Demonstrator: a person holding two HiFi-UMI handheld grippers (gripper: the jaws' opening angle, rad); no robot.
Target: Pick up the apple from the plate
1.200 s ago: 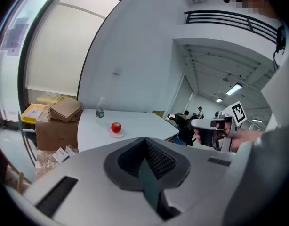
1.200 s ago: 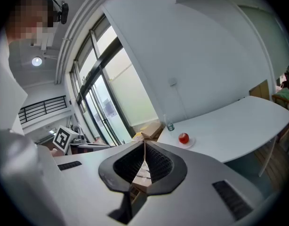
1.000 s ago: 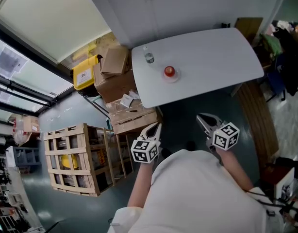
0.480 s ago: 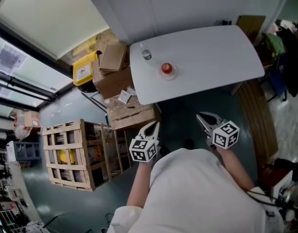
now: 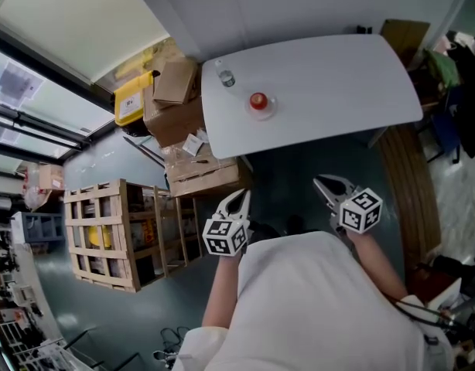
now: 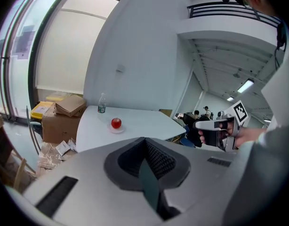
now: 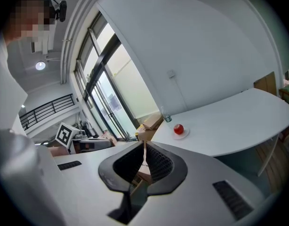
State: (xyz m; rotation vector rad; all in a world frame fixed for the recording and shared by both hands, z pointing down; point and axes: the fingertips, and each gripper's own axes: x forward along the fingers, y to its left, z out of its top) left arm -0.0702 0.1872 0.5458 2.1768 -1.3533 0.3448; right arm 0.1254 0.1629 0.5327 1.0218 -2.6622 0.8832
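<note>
A red apple [image 5: 258, 100] sits on a small white plate [image 5: 268, 109] on the white table [image 5: 330, 91], toward its left part. It also shows in the left gripper view as the apple [image 6: 116, 123] and in the right gripper view as the apple [image 7: 178, 129]. My left gripper [image 5: 240, 196] and right gripper [image 5: 321, 182] are held near my body, well short of the table's near edge. Both are shut and hold nothing.
A clear water bottle [image 5: 224, 77] stands near the table's left corner. Cardboard boxes [image 5: 175, 103] and a yellow bin [image 5: 132, 103] are piled left of the table, with a wooden crate [image 5: 114, 234] nearer me. A wooden panel [image 5: 410, 184] leans at the right.
The table and apple have shifted slightly up and left in the head view as I move toward them. Both grippers stay shut in front of my body.
</note>
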